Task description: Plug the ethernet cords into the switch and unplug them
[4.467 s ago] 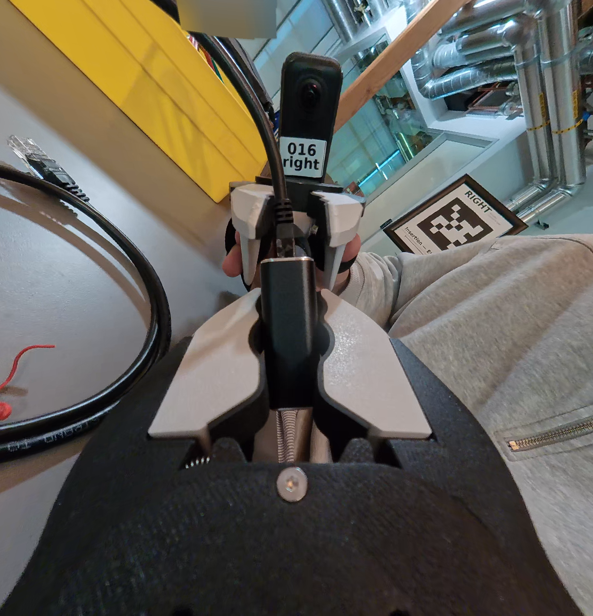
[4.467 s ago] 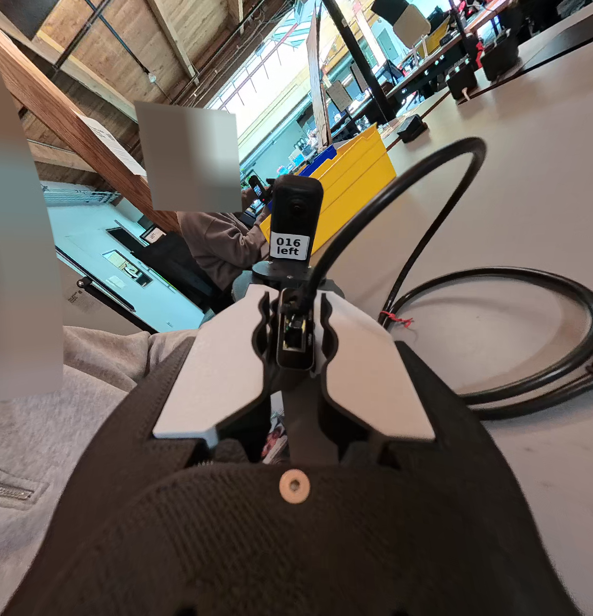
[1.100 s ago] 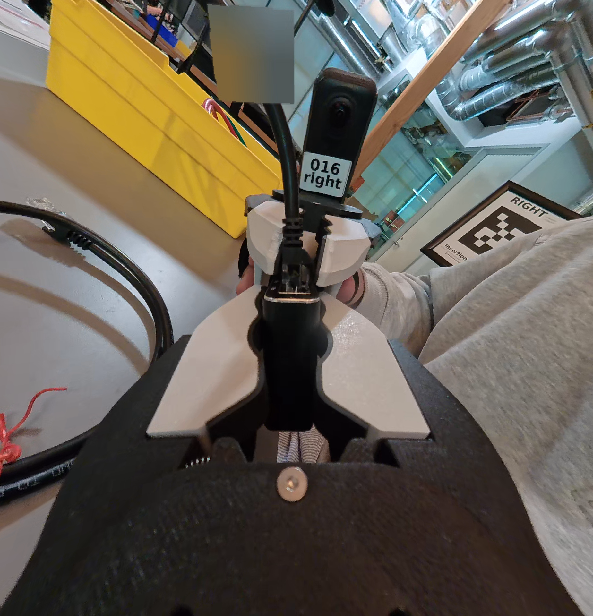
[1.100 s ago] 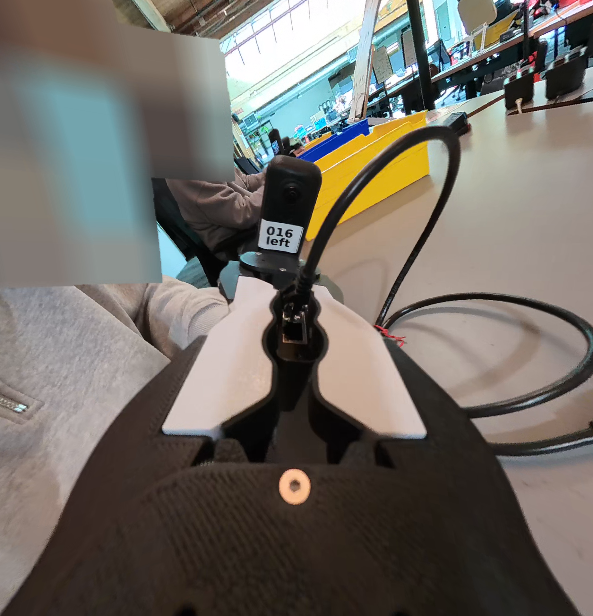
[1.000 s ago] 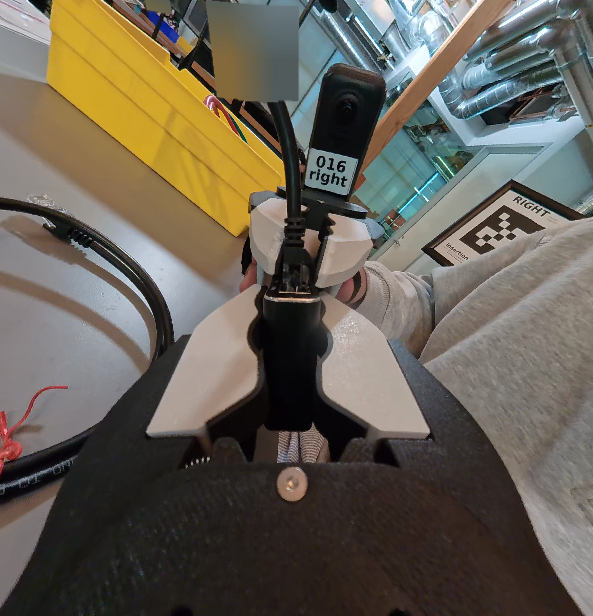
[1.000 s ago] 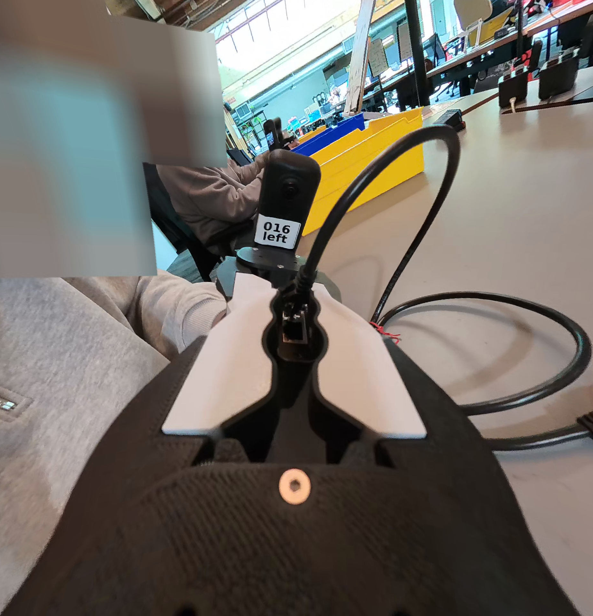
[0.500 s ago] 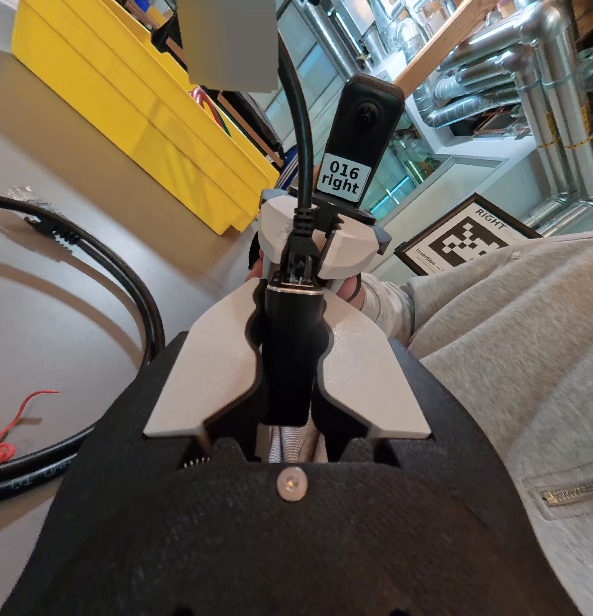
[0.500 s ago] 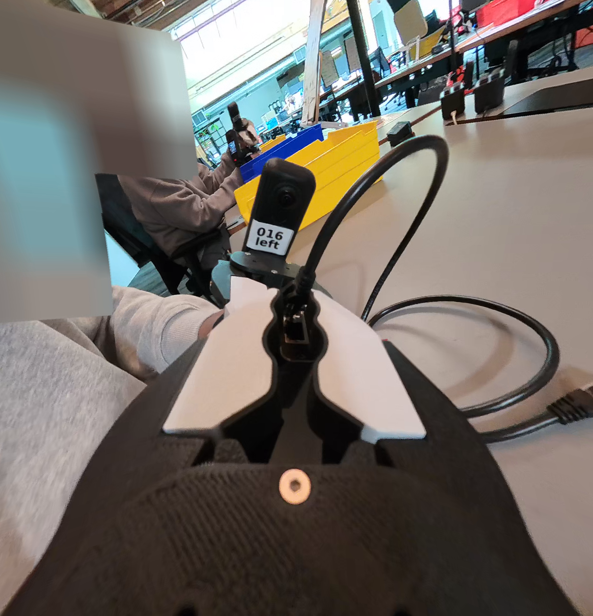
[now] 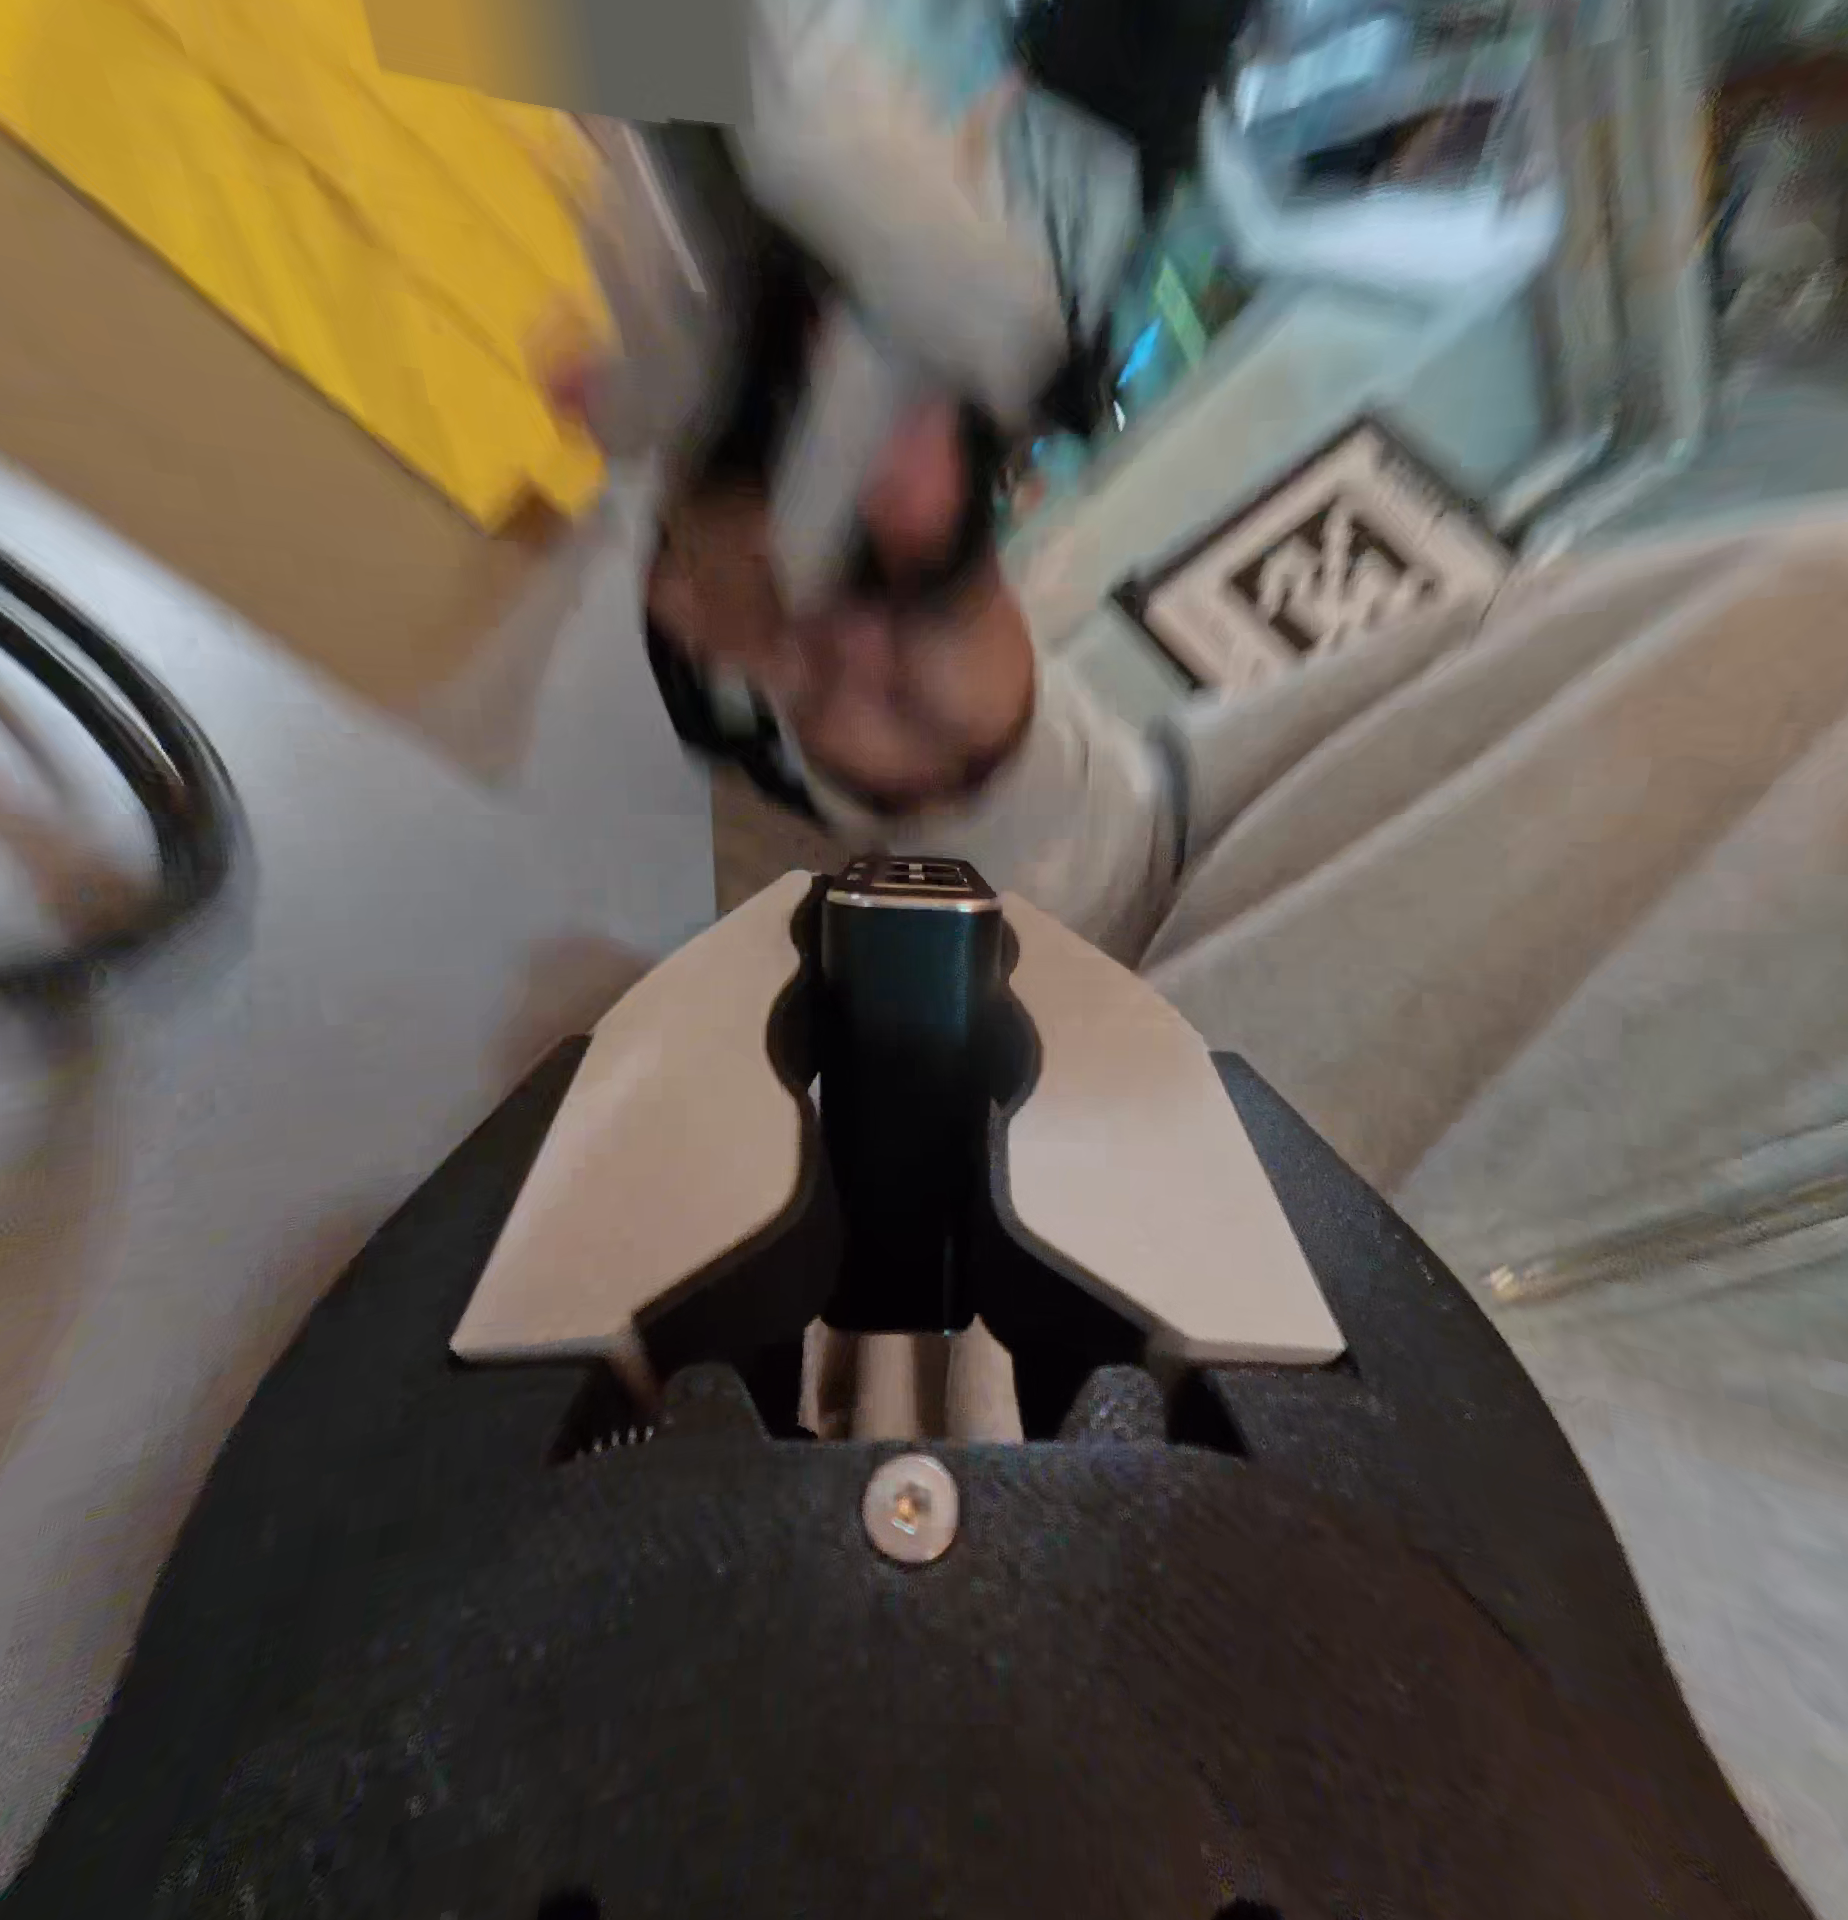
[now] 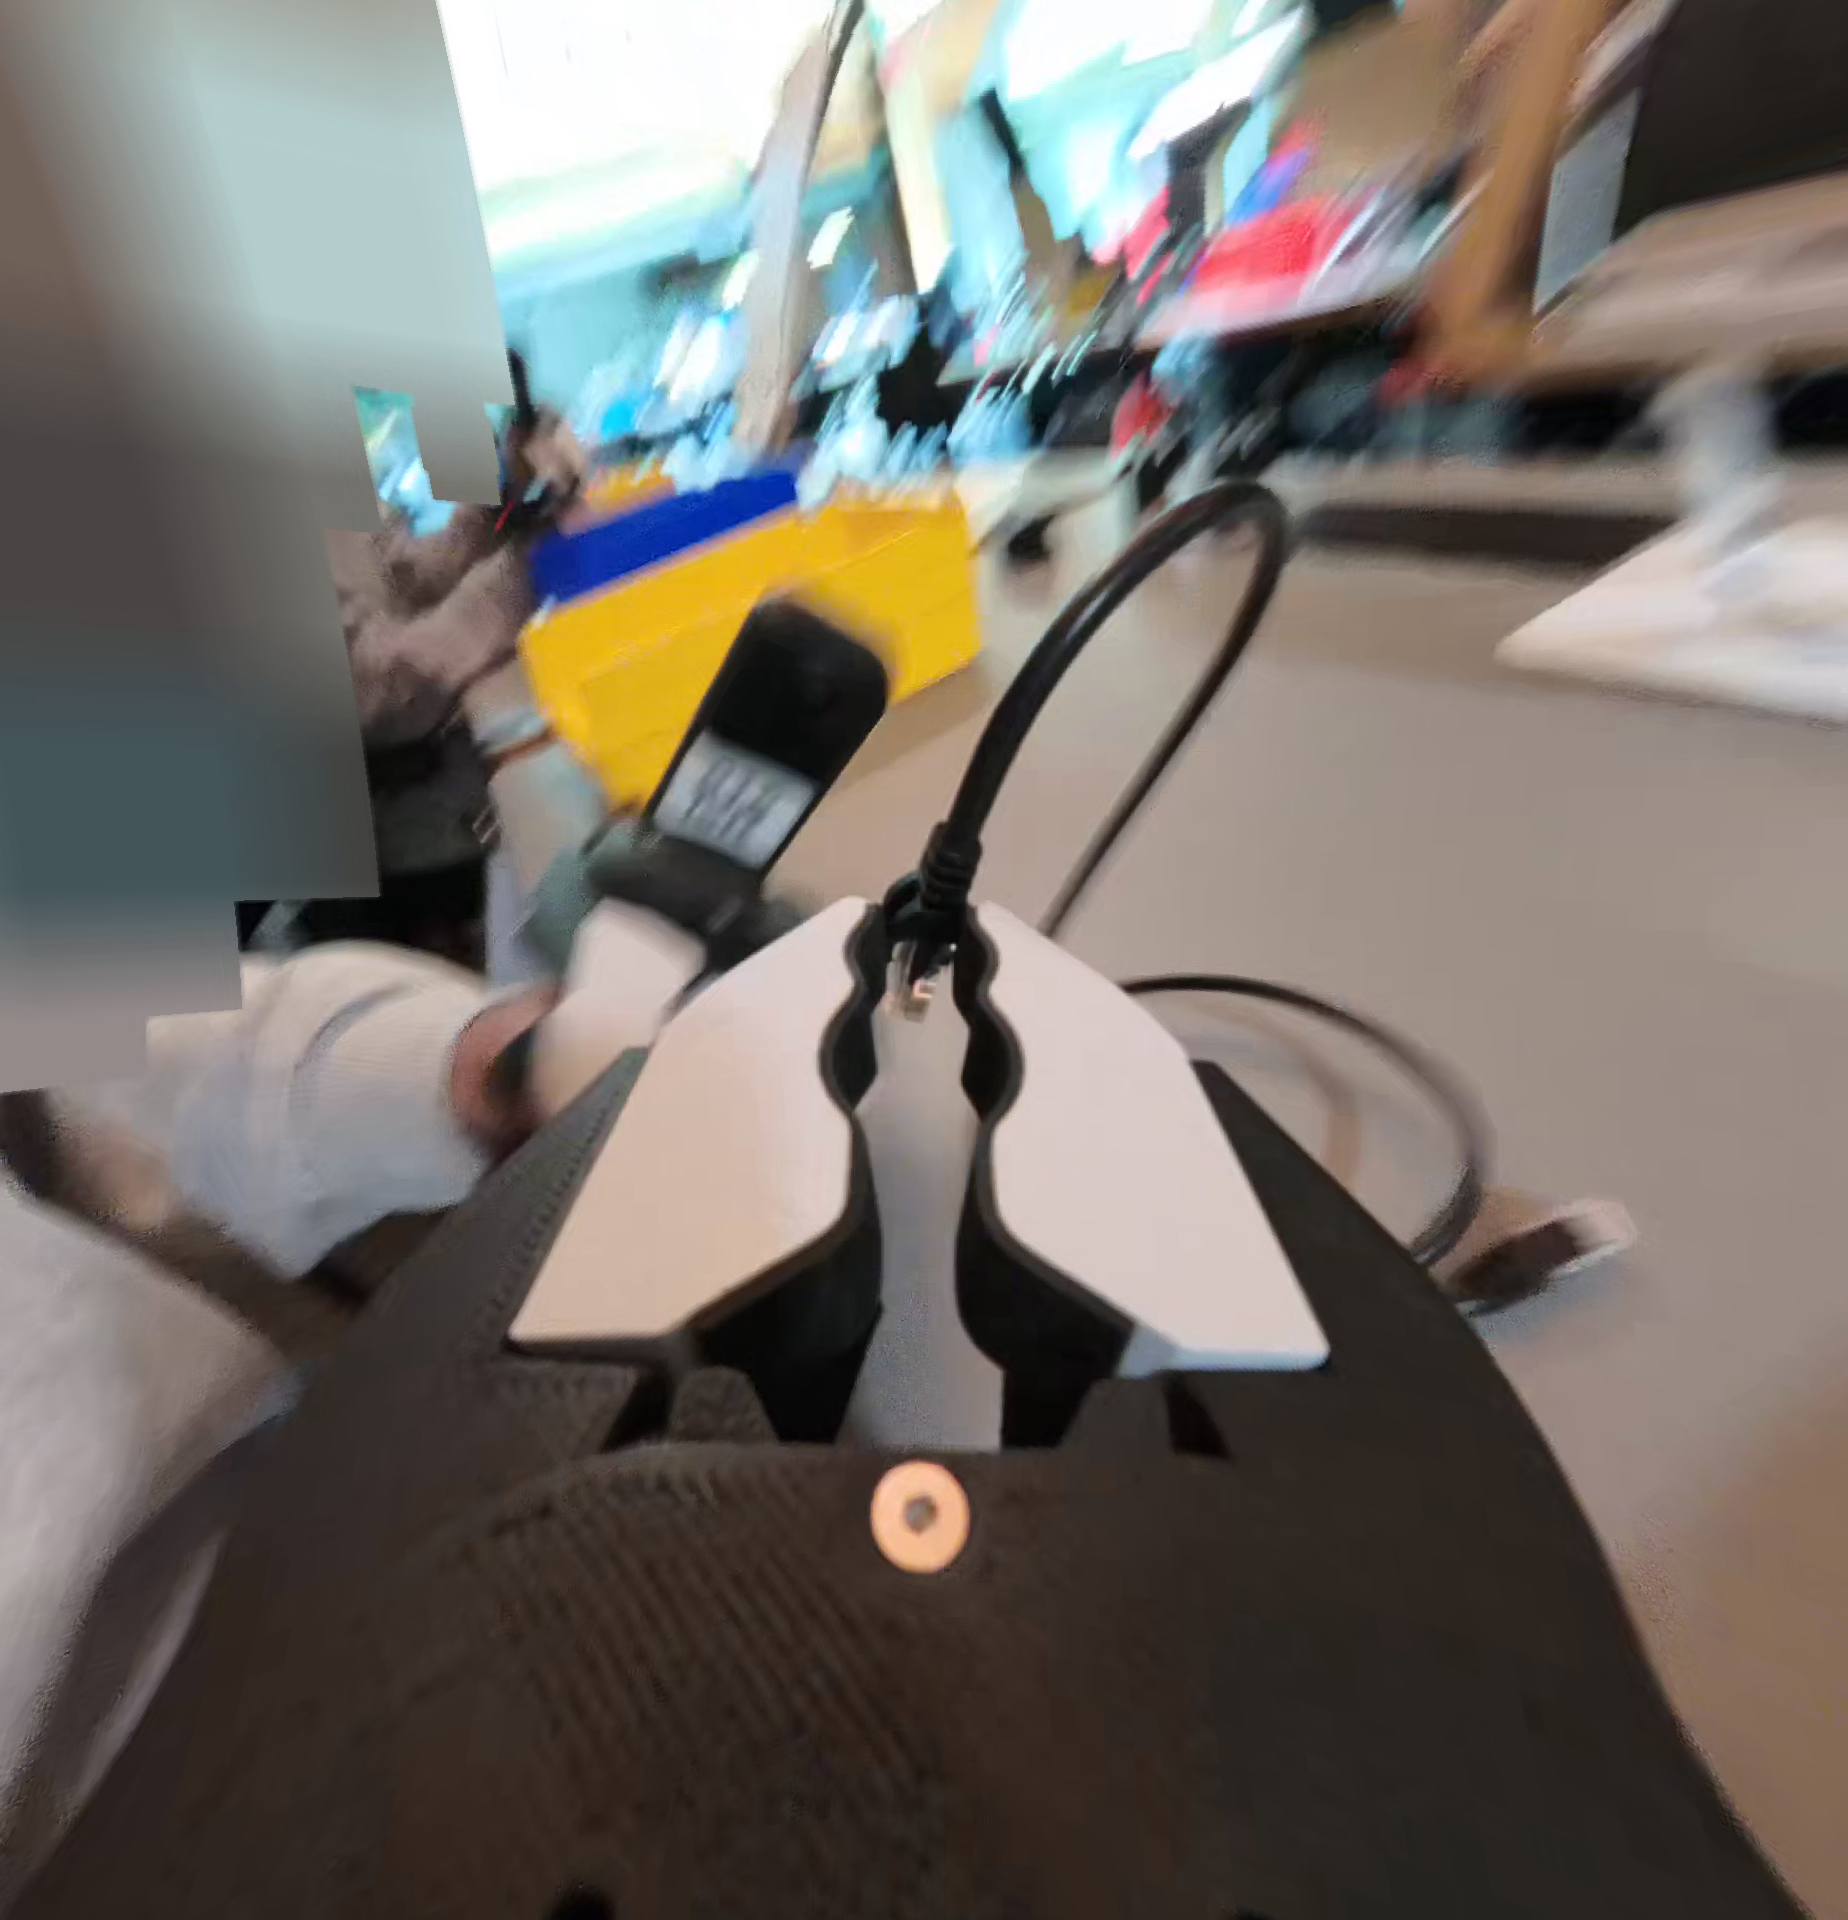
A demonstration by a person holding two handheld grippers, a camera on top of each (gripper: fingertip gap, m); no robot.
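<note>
The switch [image 9: 907, 1060] is pinched in the left claw [image 9: 904, 914], long axis along the fingers, ports forward. The cord [image 10: 1086, 665] plug [image 10: 912, 987] is clamped in the right claw [image 10: 918, 935], apart from the switch, tip pointing back toward the camera.

The black ethernet cord's clear plug [image 10: 912, 992] is now out of the slim black metal switch [image 9: 907, 1101]; its port face stands empty. The right hand-held gripper [image 10: 918, 940], clamped on the plug, has drawn well apart from the left hand-held gripper [image 9: 904, 920]. Both views now show motion blur.
</note>
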